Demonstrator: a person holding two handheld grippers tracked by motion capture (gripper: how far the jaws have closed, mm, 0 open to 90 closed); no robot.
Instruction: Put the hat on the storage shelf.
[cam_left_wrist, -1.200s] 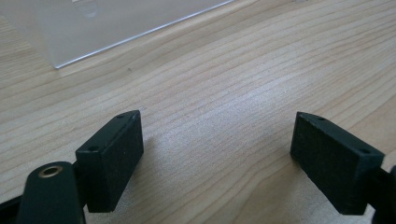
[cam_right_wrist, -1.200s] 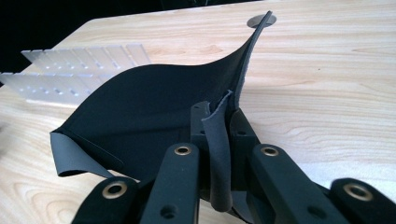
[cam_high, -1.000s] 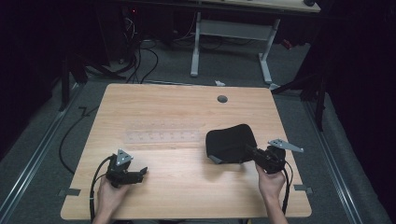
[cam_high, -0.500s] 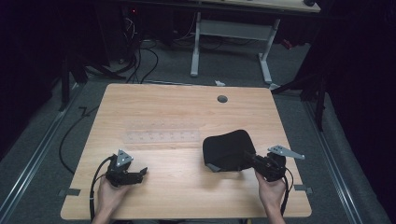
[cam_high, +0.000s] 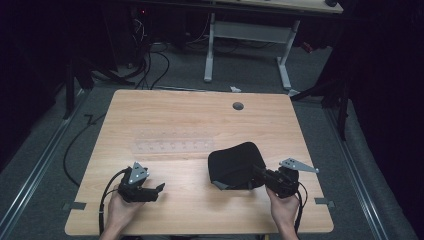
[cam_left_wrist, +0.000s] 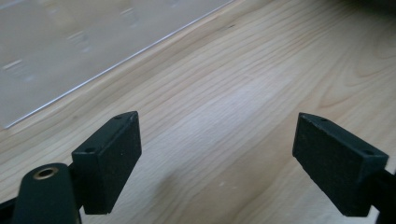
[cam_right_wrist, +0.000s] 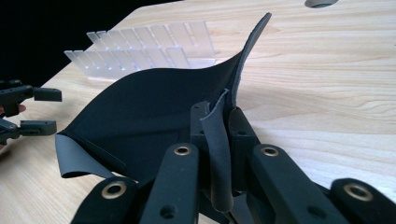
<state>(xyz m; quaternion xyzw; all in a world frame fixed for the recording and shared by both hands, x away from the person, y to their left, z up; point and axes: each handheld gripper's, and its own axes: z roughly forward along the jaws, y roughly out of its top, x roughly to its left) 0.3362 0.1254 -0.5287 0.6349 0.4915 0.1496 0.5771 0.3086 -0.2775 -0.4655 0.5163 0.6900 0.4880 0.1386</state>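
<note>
A black flexible pad (cam_high: 234, 162) lies right of the table's middle, with its right edge lifted and curling. My right gripper (cam_high: 258, 173) is shut on that edge. In the right gripper view the pad (cam_right_wrist: 154, 107) bends up between the pinched jaws of the right gripper (cam_right_wrist: 218, 119). My left gripper (cam_high: 160, 189) stands open near the front left, low over bare wood, jaws pointing right toward the pad. In the left gripper view the wide-apart jaws of the left gripper (cam_left_wrist: 217, 154) have nothing between them. The left gripper (cam_right_wrist: 42, 109) is also seen beyond the pad's left corner.
A clear plastic rack (cam_high: 172, 146) with several slots lies flat at the table's middle, just behind and left of the pad; its edge (cam_left_wrist: 70, 51) is close ahead of the left jaws. A round cable hole (cam_high: 238, 106) sits at the back. A white desk frame (cam_high: 247, 35) stands beyond.
The right gripper has dragged the black pad left and toward the front edge, bending its gripped edge up further. The left gripper has shifted slightly right.
</note>
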